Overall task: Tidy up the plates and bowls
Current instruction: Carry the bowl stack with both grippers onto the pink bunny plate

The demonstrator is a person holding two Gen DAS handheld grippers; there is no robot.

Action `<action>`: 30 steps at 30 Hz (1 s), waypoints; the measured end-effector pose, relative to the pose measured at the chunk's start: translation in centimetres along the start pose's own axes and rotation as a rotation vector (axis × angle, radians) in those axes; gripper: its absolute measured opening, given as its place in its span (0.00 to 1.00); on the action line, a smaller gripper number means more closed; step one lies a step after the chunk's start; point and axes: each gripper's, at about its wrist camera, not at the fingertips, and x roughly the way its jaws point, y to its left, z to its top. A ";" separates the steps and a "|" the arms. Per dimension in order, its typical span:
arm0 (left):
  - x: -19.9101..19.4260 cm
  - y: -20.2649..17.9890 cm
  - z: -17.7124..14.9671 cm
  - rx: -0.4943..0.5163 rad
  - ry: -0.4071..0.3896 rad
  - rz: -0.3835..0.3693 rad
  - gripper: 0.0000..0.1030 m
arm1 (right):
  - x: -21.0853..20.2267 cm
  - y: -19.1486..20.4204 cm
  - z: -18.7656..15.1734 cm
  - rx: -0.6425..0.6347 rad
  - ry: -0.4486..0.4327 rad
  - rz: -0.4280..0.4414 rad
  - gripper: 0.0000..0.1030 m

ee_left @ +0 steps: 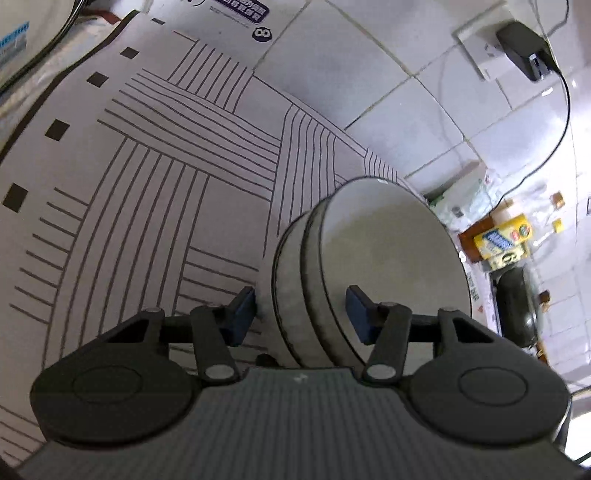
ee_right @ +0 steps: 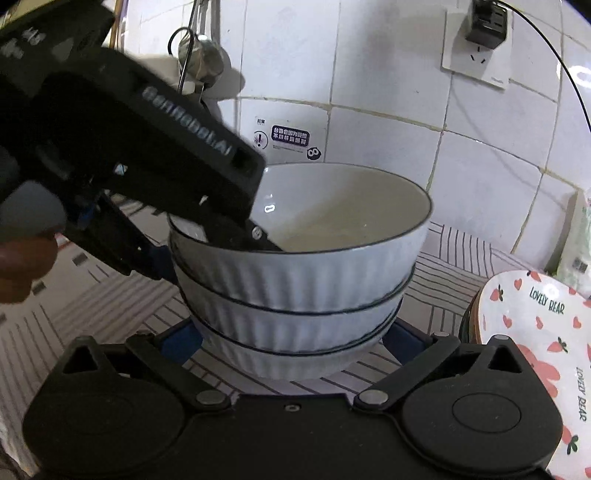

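Stack of three ribbed white bowls [ee_right: 299, 280] standing on the striped mat [ee_right: 110, 295] of the tabletop, near the tiled wall [ee_right: 388, 74]. Left tongs [ee_left: 301, 314] open, one blue pad inside the bowls and one outside, straddling the rims at the stack's left side without clamping; seen in the right wrist view as a black body [ee_right: 147, 147] reaching down over the rim. Right tongs [ee_right: 295, 338] open, blue pads either side of the bottom bowl's base, whether touching it cannot be told. Heart-patterned plate [ee_right: 535, 350] lettered LOVELY BEAR at the right edge of the tabletop, just beside the stack. Black plug [ee_right: 485, 24] in a wall socket above, cable hanging down
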 end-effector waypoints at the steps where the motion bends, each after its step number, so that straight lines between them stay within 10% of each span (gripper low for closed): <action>1: 0.1 0.1 0.1 -0.005 -0.004 -0.007 0.51 | 0.2 0.1 0.0 -0.003 0.002 -0.005 1.00; 18: -2.3 -3.0 -0.8 0.130 -0.020 0.045 0.51 | -1.3 -0.8 -1.4 0.018 -0.067 0.055 1.00; 30: -4.3 -11.3 -0.8 0.247 -0.033 -0.033 0.51 | -8.4 -3.9 -0.3 0.076 -0.181 -0.077 1.00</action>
